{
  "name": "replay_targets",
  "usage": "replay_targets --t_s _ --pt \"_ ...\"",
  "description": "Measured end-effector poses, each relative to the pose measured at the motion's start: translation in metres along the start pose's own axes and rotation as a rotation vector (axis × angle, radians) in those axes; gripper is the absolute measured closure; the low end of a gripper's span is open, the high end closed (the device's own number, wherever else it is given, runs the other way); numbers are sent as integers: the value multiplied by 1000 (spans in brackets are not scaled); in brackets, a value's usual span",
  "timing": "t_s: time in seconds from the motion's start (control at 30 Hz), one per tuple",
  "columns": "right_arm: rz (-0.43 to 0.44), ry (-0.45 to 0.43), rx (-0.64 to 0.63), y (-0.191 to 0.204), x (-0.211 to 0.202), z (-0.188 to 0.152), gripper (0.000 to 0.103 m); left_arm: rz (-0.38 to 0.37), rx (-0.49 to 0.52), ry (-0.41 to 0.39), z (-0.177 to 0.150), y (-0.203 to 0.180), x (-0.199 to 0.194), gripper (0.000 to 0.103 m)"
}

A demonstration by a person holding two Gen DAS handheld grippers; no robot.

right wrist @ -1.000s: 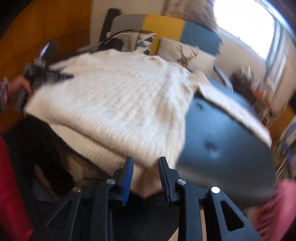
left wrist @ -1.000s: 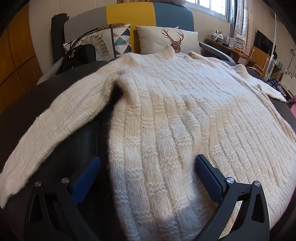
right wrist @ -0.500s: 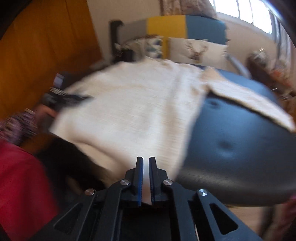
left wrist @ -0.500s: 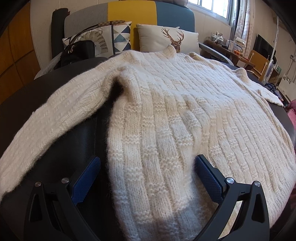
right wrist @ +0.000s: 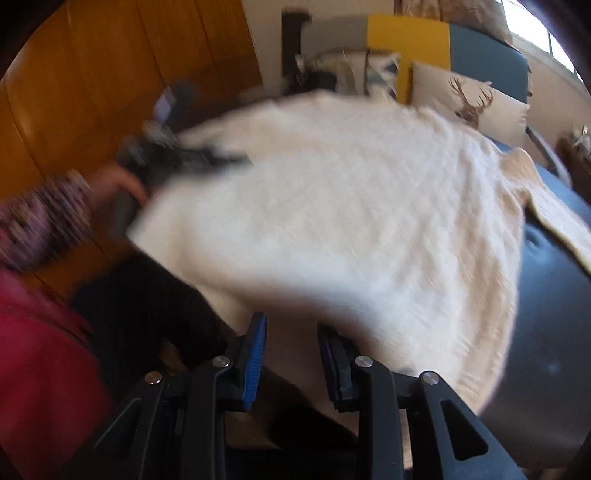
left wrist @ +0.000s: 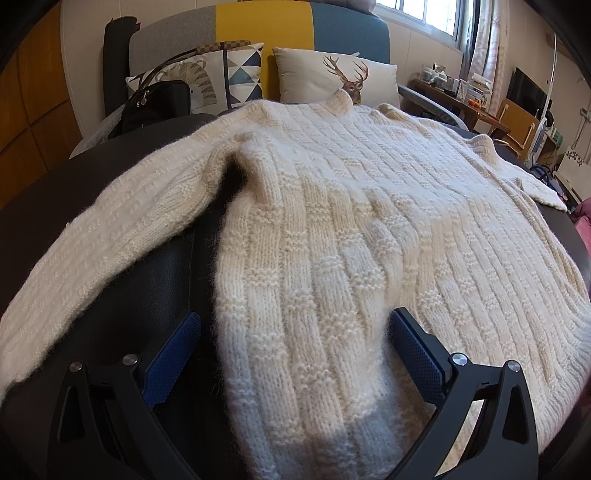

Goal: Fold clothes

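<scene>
Left gripper (left wrist: 295,354): jaws are standing wide apart, low over the near hem of the sweater, holding nothing; the blue pads (left wrist: 171,356) are flanking a strip of knit.
Right gripper (right wrist: 291,356): jaws are sitting narrowly parted at the sweater's near edge; the view is blurred, so whether cloth is lying between them is probably not tellable.
Hand (right wrist: 118,184): in the right wrist view a hand in a patterned sleeve (right wrist: 40,214) is gripping the other gripper's handle at the sweater's far left edge.
Sweater (left wrist: 351,229): cream knit, lying spread flat on the dark round table (left wrist: 48,206), covering most of it.
Sweater's axis: long axis is running away from the left camera, hem near, collar (left wrist: 341,101) at the far end toward the sofa.
Sleeves: one sleeve (left wrist: 110,236) is slanting out to the near left, crossing bare table; the other is trailing off at the far right.
Surroundings: sofa (left wrist: 258,33) in grey, yellow and blue behind the table, bearing a deer cushion (left wrist: 332,77), a patterned cushion (left wrist: 221,77) and a black handbag (left wrist: 155,103).
Right side: window (left wrist: 424,14) and cluttered shelf are lying well beyond the table.
</scene>
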State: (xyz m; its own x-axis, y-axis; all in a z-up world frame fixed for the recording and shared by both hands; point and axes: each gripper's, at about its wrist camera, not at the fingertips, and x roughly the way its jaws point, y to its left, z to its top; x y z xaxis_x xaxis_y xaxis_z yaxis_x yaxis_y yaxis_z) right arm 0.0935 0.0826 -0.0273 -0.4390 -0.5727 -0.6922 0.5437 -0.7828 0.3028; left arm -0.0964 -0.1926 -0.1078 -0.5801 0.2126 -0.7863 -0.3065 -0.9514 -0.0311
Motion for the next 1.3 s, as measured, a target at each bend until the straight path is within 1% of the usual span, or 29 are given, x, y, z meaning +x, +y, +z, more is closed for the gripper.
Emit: replay_targets --t_s 0.03,0.07,0.1,0.13,0.23,0.3,0.33,0.37,0.4,0.43,0.47,0.5,0.57,0.63,0.67,0.73,0.8,0.83,0.87,0.9,0.93,0.97,1.03,1.07,1.1,1.2,1.27,1.3 --pt "94 -59 18 0 -11 3 74 0 0 -1 0 0 0 0" --pt "141 -88 22 -1 -19 3 74 -1 -1 -1 0 0 0 0" --pt "153 -96 18 -4 -25 2 74 -3 -2 -1 0 0 0 0" --pt "142 -98 22 -7 -29 1 74 -5 -3 -1 0 1 1 0" --pt "25 -80 62 -23 -28 -1 74 1 2 -2 0 0 0 0" --pt "-53 -68 88 -33 -27 -3 74 32 27 3 3 -5 -3 0" --pt "-92 -62 101 -39 -27 -4 74 57 44 6 5 -9 -5 0" --pt "-151 -48 98 -43 -23 -2 74 93 66 4 8 -14 -9 1" --pt "-232 -24 77 -45 -16 1 74 128 91 -18 11 -22 -16 2" --pt "-301 -2 56 -47 -8 3 74 137 110 -47 13 -29 -23 2" --pt "-347 21 37 -50 0 4 74 128 130 -81 15 -36 -31 2" --pt "-384 50 19 -53 8 5 74 136 152 -94 16 -43 -33 2" --pt "-421 83 -30 -58 22 5 73 157 196 -113 17 -56 -35 2" --pt "-445 95 -77 -60 28 5 69 216 233 -47 13 -62 -18 2" --pt "-461 100 -87 -62 28 5 66 219 216 -19 9 -58 -11 2" --pt "-487 107 -57 -72 23 3 57 164 101 -23 5 -40 -13 2" --pt "-459 102 37 -89 12 1 55 96 7 16 2 -25 -12 2" --pt "-440 104 86 -96 7 1 54 83 -15 32 3 -21 -12 2" --pt "-422 114 119 -100 3 5 54 86 -28 41 5 -19 -15 2" --pt "-410 125 131 -102 0 11 55 88 -34 22 9 -19 -20 2" --pt "-405 113 132 -103 -4 18 55 89 -37 -2 13 -19 -26 2" --pt "-407 74 120 -103 -8 28 55 77 -51 -53 21 -19 -33 2" --pt "-418 6 97 -104 -13 50 54 76 -79 -119 37 -20 -42 2" --pt "-433 -11 86 -107 -10 63 54 83 -97 -141 49 -22 -41 2" --pt "-452 -19 73 -110 -4 77 54 94 -110 -142 60 -23 -36 2" --pt "-558 23 18 -123 36 115 54 131 -128 -69 89 -29 1 2" --pt "-613 78 9 -139 69 136 54 158 -152 -20 91 -31 24 2" --pt "-626 96 12 -147 83 144 54 190 -162 5 92 -30 37 2"
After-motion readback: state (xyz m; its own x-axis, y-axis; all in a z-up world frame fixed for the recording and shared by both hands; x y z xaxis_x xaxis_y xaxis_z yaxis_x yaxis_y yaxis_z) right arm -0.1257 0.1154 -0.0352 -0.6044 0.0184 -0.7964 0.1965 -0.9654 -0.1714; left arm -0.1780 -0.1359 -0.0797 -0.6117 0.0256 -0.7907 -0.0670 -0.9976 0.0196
